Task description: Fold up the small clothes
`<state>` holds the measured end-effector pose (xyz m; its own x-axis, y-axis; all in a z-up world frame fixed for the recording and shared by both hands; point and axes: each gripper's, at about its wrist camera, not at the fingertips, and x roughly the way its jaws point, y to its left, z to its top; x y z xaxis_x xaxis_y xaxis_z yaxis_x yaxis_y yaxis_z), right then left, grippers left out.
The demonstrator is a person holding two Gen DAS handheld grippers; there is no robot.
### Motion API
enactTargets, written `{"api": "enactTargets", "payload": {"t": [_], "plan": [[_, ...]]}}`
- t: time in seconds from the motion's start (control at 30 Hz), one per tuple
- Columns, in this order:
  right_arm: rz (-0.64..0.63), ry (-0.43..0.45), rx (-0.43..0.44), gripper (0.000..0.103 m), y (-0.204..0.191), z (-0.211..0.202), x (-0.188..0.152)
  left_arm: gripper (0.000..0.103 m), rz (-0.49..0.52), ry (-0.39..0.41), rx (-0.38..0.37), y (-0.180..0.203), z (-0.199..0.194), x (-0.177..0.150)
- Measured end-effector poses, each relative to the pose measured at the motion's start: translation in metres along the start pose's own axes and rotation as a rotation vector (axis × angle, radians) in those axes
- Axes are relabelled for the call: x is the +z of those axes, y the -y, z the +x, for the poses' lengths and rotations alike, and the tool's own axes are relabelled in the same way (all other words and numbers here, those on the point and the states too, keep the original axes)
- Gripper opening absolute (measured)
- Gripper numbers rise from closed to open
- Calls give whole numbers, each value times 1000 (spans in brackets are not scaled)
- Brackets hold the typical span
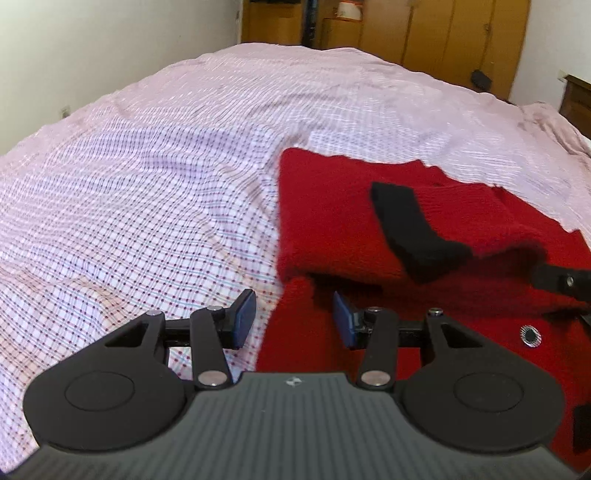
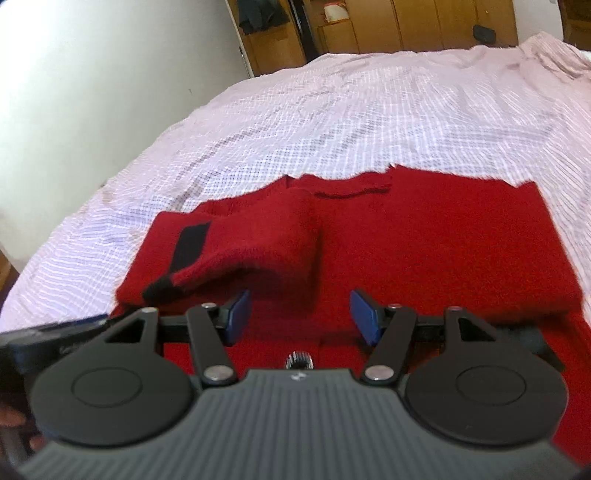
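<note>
1. In the left wrist view, the left gripper (image 1: 293, 319) is seen nearest, its blue pads (image 1: 245, 319) held apart with nothing between them; it is poised over the left edge of a red knitted sweater (image 1: 332, 206), one pad above the bedsheet and the other above the red knit.
2. In the right wrist view, the right gripper (image 2: 299, 317) is likewise seen with its jaws standing apart and nothing clamped, hovering over the near part of the sweater (image 2: 424, 251).
3. A small round button (image 1: 530, 335) is seen on the sweater near the right of the left view.
4. The sweater is laid flat on the bed, partly folded: a sleeve (image 2: 255, 243) with a black cuff (image 2: 188, 243) has been laid across the body.
5. At the right edge of the left view, a dark part of the other gripper is seen over the sweater.
6. The sweater is surrounded by a pink checked bedsheet (image 1: 147, 184), which is wrinkled.
7. Beyond the bed, wooden wardrobes (image 1: 443, 33) are seen along the far side, with a white wall (image 2: 110, 55) at the left.
</note>
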<state>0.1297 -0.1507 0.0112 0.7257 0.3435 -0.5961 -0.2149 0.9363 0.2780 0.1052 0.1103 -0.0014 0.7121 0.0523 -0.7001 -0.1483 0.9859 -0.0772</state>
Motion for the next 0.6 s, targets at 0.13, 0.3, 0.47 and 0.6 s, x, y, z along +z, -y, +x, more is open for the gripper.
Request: {"api": "enactTargets", "payload": {"t": [0.13, 0.3, 0.47, 0.6], "plan": [[-2, 27, 22, 63, -5, 23, 5, 52, -21, 11, 20, -7, 14, 0], [-13, 59, 2, 14, -9, 43, 11, 53, -67, 7, 8, -15, 22, 2], [65, 196, -54, 14, 10, 7, 14, 57, -40, 15, 21, -12, 27, -3], [162, 232, -97, 14, 35, -10, 4, 59, -18, 15, 44, -6, 31, -4]]}}
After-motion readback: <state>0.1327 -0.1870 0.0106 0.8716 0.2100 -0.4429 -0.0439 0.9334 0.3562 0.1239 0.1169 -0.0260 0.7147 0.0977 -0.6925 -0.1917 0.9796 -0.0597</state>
